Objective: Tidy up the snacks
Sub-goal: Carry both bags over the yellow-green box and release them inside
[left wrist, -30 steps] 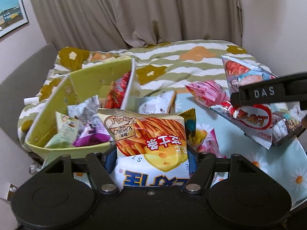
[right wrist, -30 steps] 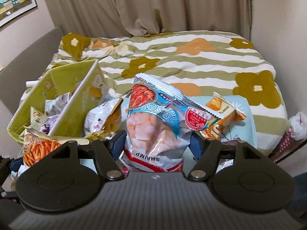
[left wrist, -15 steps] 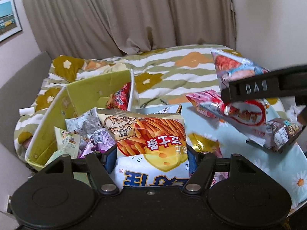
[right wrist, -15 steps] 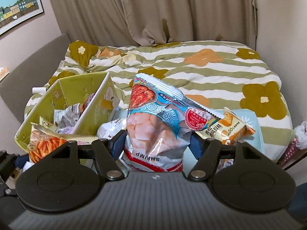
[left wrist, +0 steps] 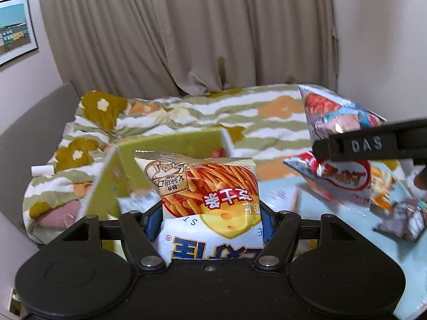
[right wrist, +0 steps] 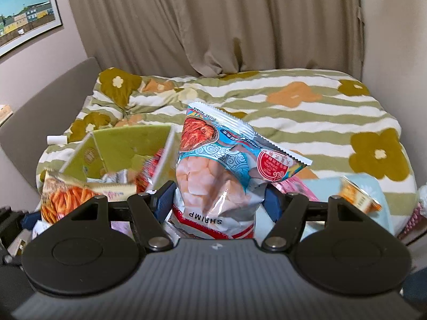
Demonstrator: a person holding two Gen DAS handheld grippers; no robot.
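Claws pinch two crinkly foil pouches: cheese-stick bag (left wrist: pixel 210 194), shrimp bag (right wrist: pixel 218 176).

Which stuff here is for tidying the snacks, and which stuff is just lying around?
For the job:
- cheese stick bag in left gripper
- shrimp chip bag in right gripper
- green box

Just lying about:
- flowered blanket
- curtain
- framed picture
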